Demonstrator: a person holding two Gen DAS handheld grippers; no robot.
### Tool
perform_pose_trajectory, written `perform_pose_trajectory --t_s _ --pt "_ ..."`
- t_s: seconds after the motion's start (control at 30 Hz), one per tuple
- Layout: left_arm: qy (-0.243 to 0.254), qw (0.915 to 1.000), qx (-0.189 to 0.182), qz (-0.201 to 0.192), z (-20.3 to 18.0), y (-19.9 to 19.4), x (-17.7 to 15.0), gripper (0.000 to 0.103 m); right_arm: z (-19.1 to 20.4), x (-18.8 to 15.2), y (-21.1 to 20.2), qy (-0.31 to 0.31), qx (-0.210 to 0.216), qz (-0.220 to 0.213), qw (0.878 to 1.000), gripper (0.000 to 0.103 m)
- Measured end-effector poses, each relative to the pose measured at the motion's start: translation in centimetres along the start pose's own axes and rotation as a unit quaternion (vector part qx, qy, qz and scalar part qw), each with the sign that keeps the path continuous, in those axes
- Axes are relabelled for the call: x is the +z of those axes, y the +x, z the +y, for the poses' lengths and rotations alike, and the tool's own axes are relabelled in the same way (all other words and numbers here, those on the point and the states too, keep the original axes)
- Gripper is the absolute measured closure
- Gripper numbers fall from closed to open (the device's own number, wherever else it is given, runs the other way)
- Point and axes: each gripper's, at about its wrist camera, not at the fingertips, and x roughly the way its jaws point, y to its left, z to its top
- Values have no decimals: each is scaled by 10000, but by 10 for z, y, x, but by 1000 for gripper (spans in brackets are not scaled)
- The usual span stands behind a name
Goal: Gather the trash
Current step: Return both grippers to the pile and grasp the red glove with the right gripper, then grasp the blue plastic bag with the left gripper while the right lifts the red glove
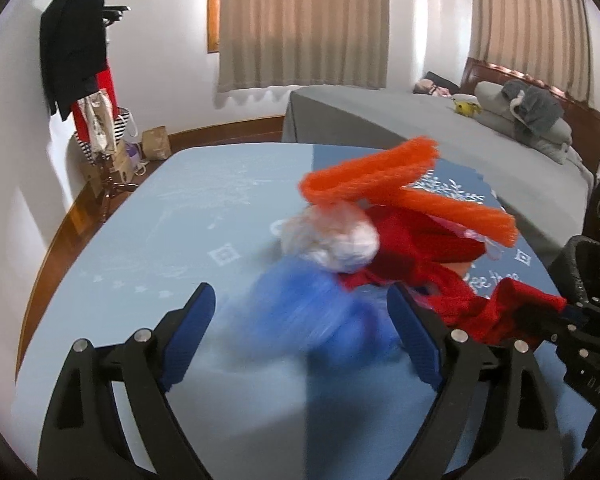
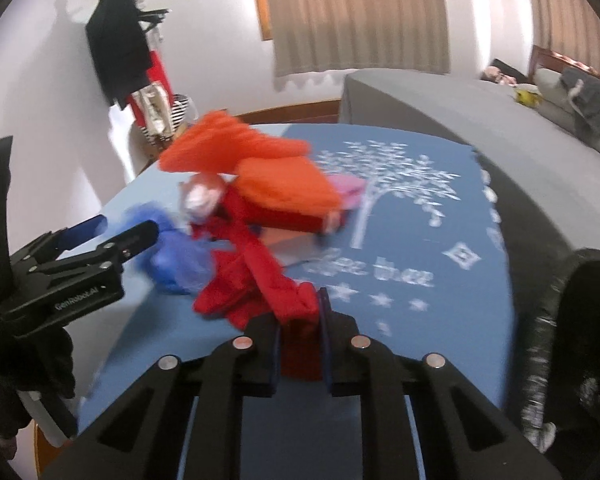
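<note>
A: Report the right gripper point(image 2: 300, 344).

B: Jaws drawn nearly together and clamped on a bunched end of the red mesh bag point(image 2: 256, 276); the mesh runs from between the pads up and away toward the heap of trash.

A: Contents of the heap?

B: Orange foam netting point(image 1: 384, 172) on top; a crumpled clear plastic wad point(image 1: 332, 242) beneath its left end; a blue plastic bag point(image 1: 300, 312), blurred, nearest the left gripper; a pink item point(image 2: 350, 192) partly covered by the orange netting, kind not discernible. Whether the heap rests fully on the surface cannot be told; the frames are blurred.

A: Surface?

B: A table under a blue tablecloth point(image 2: 452, 264) printed with a white tree, stars and lettering.

A: Left gripper point(image 1: 300, 308)?

B: Jaws spread wide; nothing pinched; the blue plastic bag lies between and just ahead of the blue pads point(image 1: 192, 336); contact with either pad cannot be confirmed.

A: Receptacle?

B: A bin lined with a black bag point(image 2: 580, 320) at the table's right edge, beside the right gripper; a grey bed point(image 1: 380, 120) stands beyond the table.
</note>
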Motion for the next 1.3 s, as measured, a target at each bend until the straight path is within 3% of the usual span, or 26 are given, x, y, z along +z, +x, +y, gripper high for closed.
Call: perform_pose_trajectory --t_s 0.27,0.47,0.5,0.6,0.63,0.73,1.17,1.3 --pt "168 9994 -123 260 -18 12 -7 17 -43 -1 -11 463 -512 -135 9975 88" --pt "186 9993 -108 311 -20 9 -11 17 -47 -1 -5 485 -502 -62 9975 83" --pt "189 9993 -102 313 -20 8 -11 17 -43 -2 -5 444 -481 -62 9978 75" --pt "214 9992 -63 318 -19 3 -13 17 -36 -3 -5 355 -401 -85 9985 35" --pt "212 9992 -60 321 -18 1 -15 17 -33 -4 -6 341 -421 -115 9985 29" --pt "214 9991 -20 379 -16 0 -22 16 -28 -5 -1 290 -432 -54 9986 21" --pt "101 9978 -16 654 -15 16 -22 17 -17 -8 32 174 -411 337 9984 24" --pt "71 9969 10 788 -16 24 -19 29 -12 -10 38 73 -449 481 9978 41"
